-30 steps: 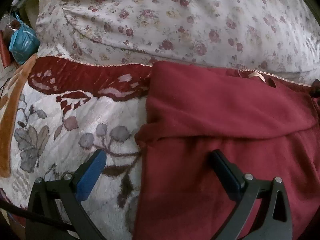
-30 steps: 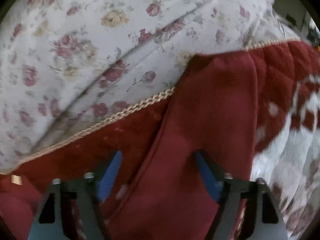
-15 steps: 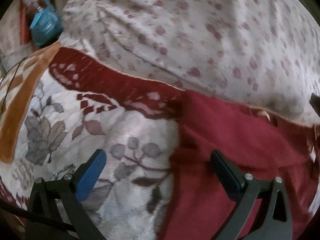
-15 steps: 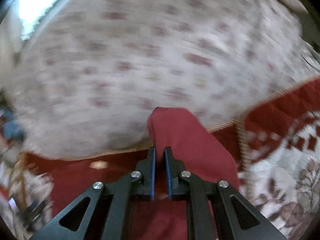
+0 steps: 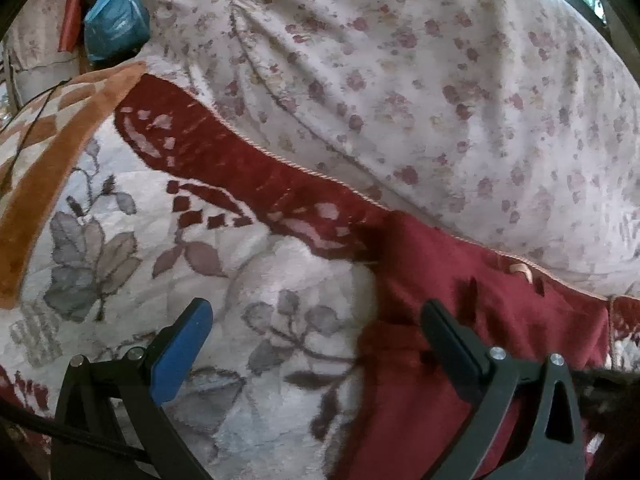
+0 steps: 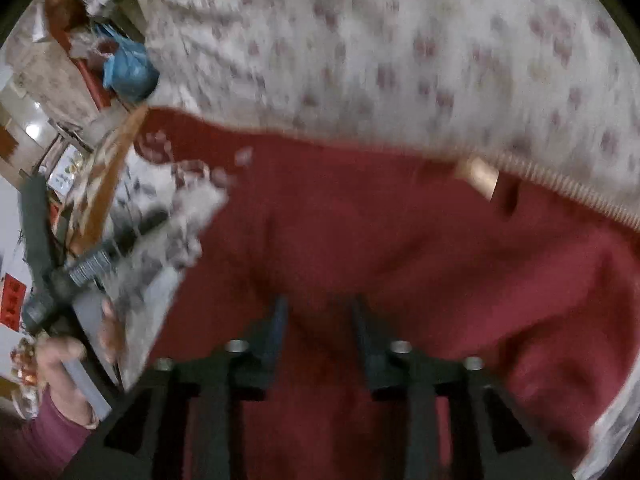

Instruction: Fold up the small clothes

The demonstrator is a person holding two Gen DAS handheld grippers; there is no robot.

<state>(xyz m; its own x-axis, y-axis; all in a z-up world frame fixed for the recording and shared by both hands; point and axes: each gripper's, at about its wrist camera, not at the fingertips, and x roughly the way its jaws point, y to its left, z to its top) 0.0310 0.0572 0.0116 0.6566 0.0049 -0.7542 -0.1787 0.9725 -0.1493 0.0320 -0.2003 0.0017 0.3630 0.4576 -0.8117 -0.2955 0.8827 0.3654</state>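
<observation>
Two parted, empty claws, left (image 5: 316,344) and right (image 6: 320,320), above red garment (image 6: 400,260); hand (image 6: 68,364) only rightward.

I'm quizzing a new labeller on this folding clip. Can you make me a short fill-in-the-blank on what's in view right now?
1. The garment being folded is dark ____.
2. The left gripper has its jaws wide ____.
3. Behind the garment lies a pale quilt printed with small ____.
4. The bag at the far left is ____.

Missing words: red; open; flowers; blue
</observation>
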